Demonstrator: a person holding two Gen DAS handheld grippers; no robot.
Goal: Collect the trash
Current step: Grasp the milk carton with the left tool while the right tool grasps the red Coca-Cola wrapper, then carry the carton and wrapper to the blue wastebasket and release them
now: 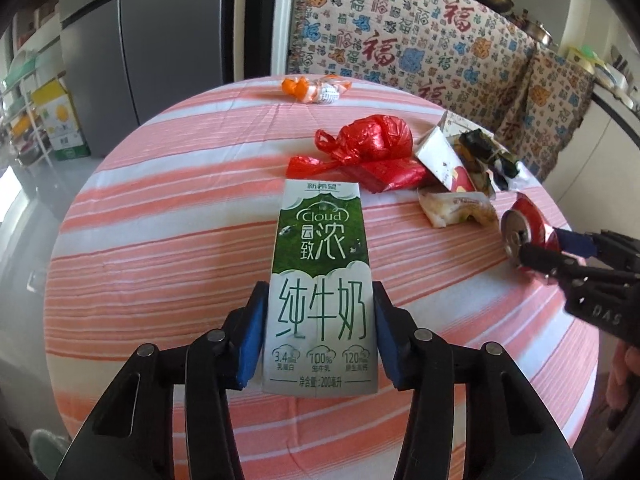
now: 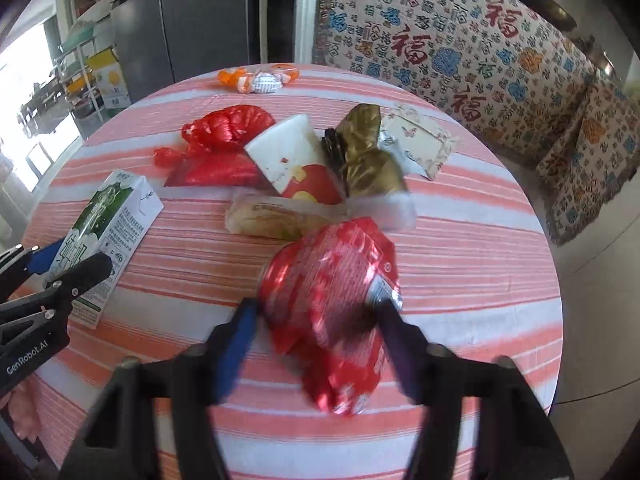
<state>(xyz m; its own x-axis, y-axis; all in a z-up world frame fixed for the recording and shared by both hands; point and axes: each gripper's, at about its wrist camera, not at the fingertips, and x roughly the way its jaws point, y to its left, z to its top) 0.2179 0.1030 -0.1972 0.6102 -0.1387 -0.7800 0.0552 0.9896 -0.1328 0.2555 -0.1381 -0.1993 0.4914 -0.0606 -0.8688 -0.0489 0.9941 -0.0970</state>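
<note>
Table (image 1: 168,240) round, under a pink-and-white striped cloth, carries everything. Fridge (image 1: 160,40) and a patterned blanket (image 1: 420,40) stand behind its far edge. Red plastic bag (image 1: 368,140) sits past the table's middle, touching a flattened white-and-red paper cup (image 2: 296,160); olive-gold wrapper (image 2: 368,152) and a butterfly-print card (image 2: 420,144) lie just beside the cup, toward the right edge. Clear snack bag (image 2: 272,220) lies in front of the cup. Milk carton (image 1: 320,280) lies flat near the table's near-left edge — left gripper (image 1: 318,332) has a blue pad on each long side, pads against the carton's faces, so it is pinching the carton. Crushed red can (image 2: 336,308) sits near the near-right edge between the fingers of the right gripper (image 2: 320,320); picture is blurred there, but both pads press its sides — pinched. Orange-and-white candy wrapper (image 1: 316,88) lies alone at the far edge, well apart from the rest.
</note>
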